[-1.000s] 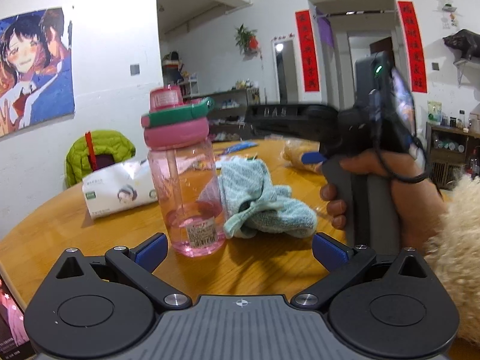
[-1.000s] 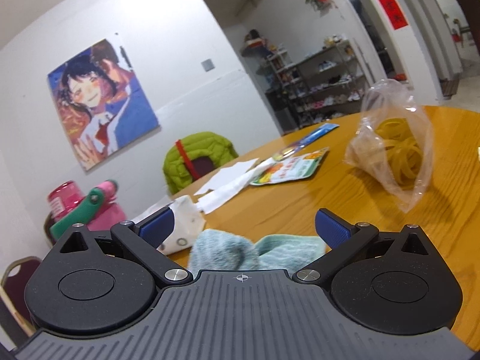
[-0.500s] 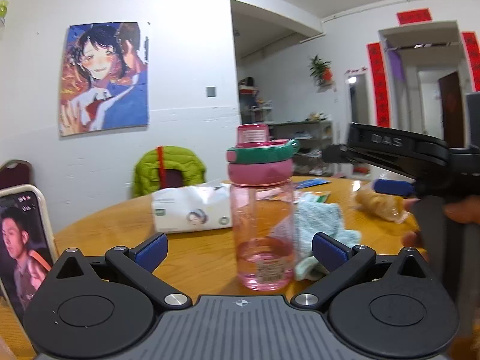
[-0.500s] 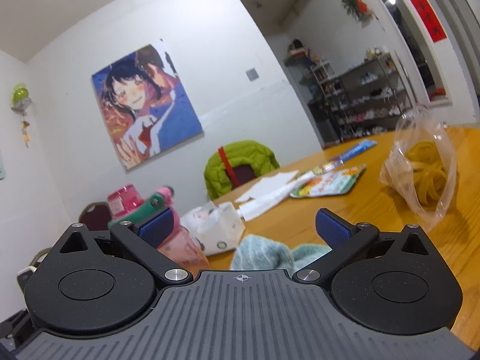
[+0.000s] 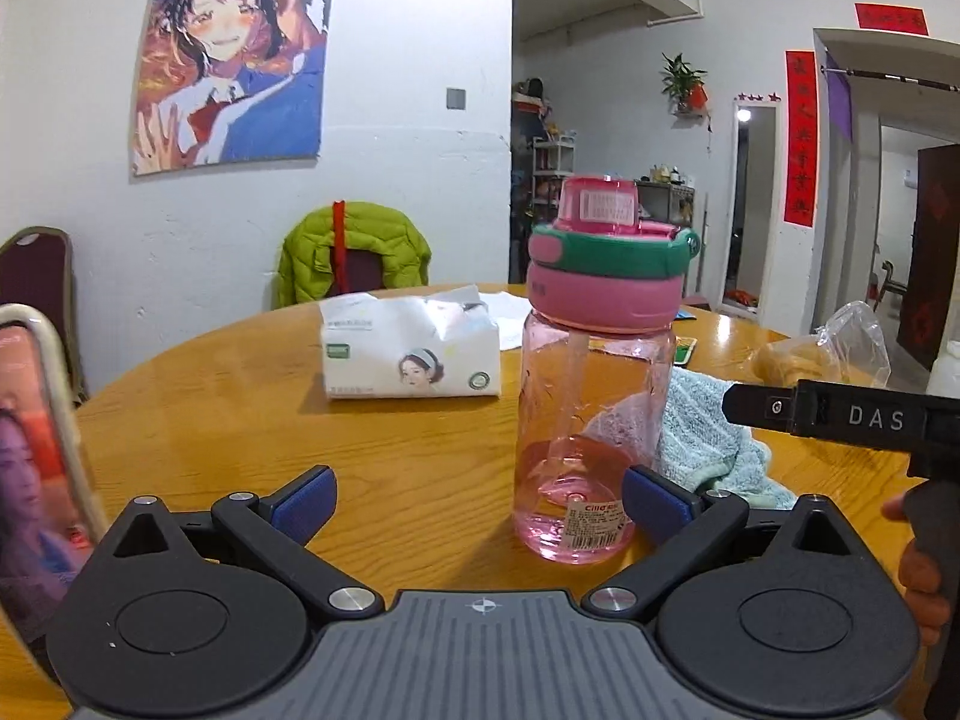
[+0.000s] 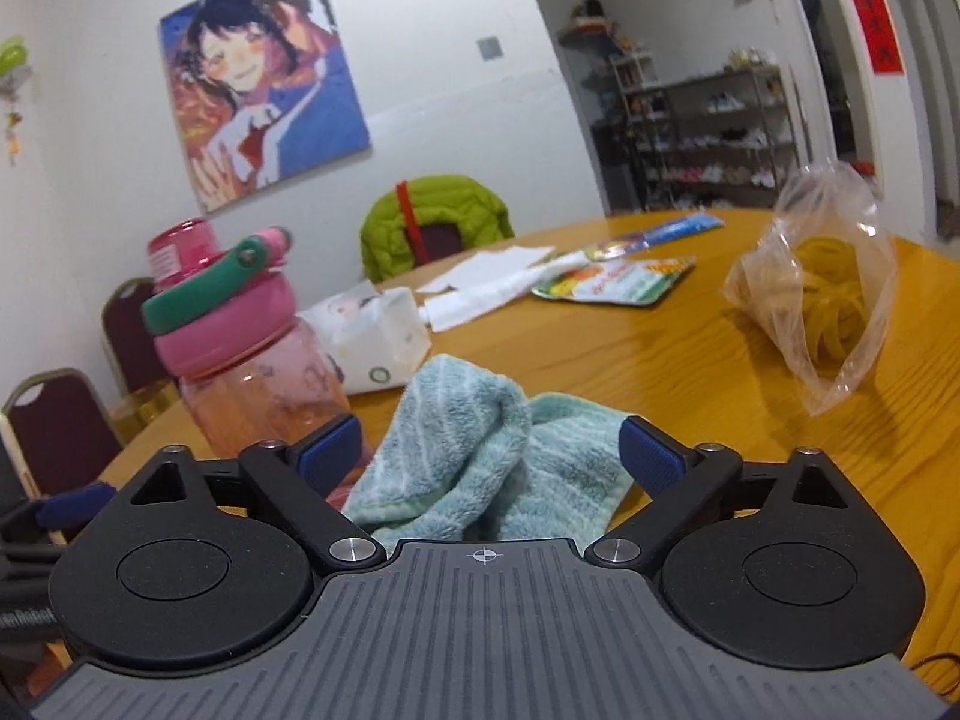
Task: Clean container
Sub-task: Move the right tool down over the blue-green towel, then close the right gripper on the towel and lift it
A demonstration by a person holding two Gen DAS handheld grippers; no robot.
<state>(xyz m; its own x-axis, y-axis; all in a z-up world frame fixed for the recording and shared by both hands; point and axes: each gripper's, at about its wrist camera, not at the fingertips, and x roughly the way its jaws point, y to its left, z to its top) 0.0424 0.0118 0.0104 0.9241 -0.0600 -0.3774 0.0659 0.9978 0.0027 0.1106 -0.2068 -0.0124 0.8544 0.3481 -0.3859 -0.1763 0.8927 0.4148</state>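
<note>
One pink bottle (image 5: 591, 396) upright on table (image 5: 390, 450), one teal cloth (image 6: 492, 456) beside it. Left gripper (image 5: 477, 495) and right gripper (image 6: 489, 456) both spread wide, empty.

The left tool (image 5: 477, 495) is held level and low, its blue-tipped fingers (image 5: 303, 495) spread wide apart. The right tool (image 6: 489, 450) likewise stands wide open, gripped from below by the person's hand (image 5: 921, 564) at the frame's right edge.
</note>
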